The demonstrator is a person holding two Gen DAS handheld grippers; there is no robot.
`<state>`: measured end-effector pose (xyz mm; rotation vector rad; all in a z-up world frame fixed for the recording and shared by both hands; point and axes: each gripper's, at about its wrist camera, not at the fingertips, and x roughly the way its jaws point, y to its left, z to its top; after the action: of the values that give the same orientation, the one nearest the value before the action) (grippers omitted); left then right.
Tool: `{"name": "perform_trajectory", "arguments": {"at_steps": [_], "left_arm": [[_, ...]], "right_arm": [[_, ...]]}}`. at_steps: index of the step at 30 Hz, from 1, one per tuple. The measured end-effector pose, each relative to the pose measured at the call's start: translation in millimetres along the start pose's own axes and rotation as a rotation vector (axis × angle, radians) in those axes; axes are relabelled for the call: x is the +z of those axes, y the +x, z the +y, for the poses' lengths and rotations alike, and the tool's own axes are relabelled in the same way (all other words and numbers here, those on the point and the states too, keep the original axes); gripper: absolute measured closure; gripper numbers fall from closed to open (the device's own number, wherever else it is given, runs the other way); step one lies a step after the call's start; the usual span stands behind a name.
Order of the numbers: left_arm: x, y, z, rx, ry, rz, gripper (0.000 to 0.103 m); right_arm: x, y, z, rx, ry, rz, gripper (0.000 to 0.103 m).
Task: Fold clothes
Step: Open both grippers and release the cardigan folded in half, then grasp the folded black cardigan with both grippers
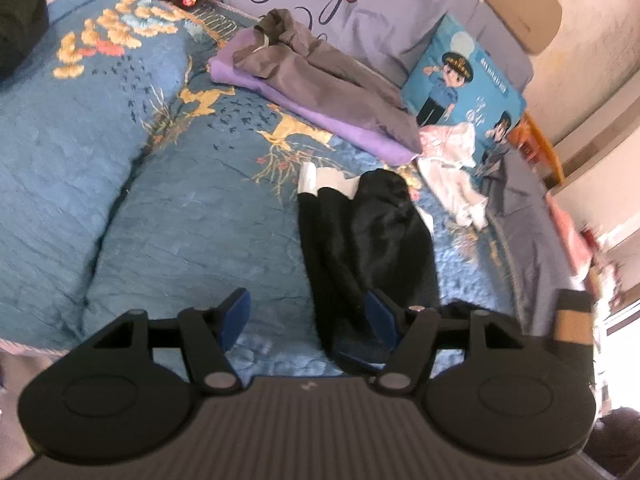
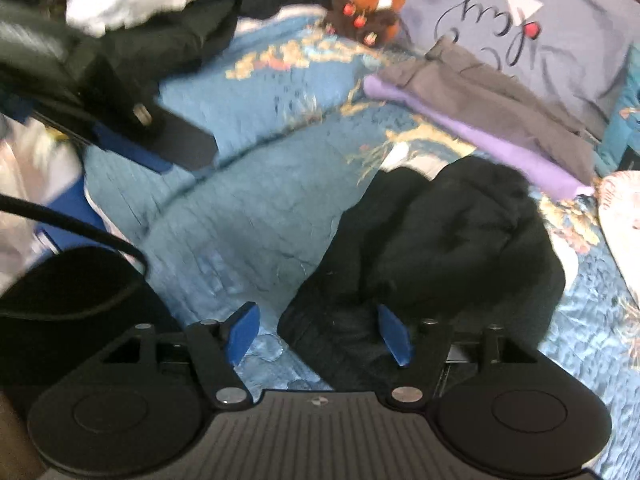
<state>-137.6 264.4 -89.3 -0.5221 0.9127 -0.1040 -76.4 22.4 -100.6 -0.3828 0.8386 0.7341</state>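
My left claw (image 1: 306, 322) and right claw (image 2: 318, 334) both stand with jaws apart, blue pads clear of any cloth. The black garment (image 1: 368, 236), soft and matte with white cuffs, lies in a long narrow fold on the quilted blue bedspread (image 1: 168, 208), just ahead of my pads. Behind it rest grey trousers (image 1: 320, 84) on smooth purple cloth (image 1: 360, 132). Right view is blurred; its near hem may be ribbed.
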Motion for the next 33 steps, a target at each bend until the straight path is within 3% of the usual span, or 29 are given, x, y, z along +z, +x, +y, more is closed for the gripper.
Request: {"name": "perform_trajectory", "arguments": {"at_steps": [4,10,12,15,20,25,29,33], "left_arm": [[5,1,-24,0.058,0.115,-0.005,0.016],[12,30,-65,0.026,0.23,0.042,0.006],[12,48,-79,0.007,0.279,0.074,0.005],[12,77,-98,0.073,0.35,0.112,0.005],[12,110,-104,0.04,0.342,0.205,0.005],[-5,129,-94,0.317,0.426,0.258,0.001],[-18,130,-70,0.344,0.367,0.316,0.0],[-16,111,-71,0.356,0.364,0.269,0.0]], "right_arm": [[-19,-37,-22,-0.018,0.084,-0.06,0.026],[-61,-66,-70,-0.129,0.255,-0.057,0.025],[-71,-68,-80,-0.139,0.304,-0.043,0.025],[-83,-69,-90,-0.139,0.364,-0.03,0.025],[-88,-62,-88,-0.108,0.38,-0.043,0.024],[-85,-60,-89,-0.083,0.396,-0.067,0.022],[-82,-57,-92,-0.083,0.397,-0.079,0.022],[-73,-55,-98,-0.085,0.41,-0.096,0.021]]}}
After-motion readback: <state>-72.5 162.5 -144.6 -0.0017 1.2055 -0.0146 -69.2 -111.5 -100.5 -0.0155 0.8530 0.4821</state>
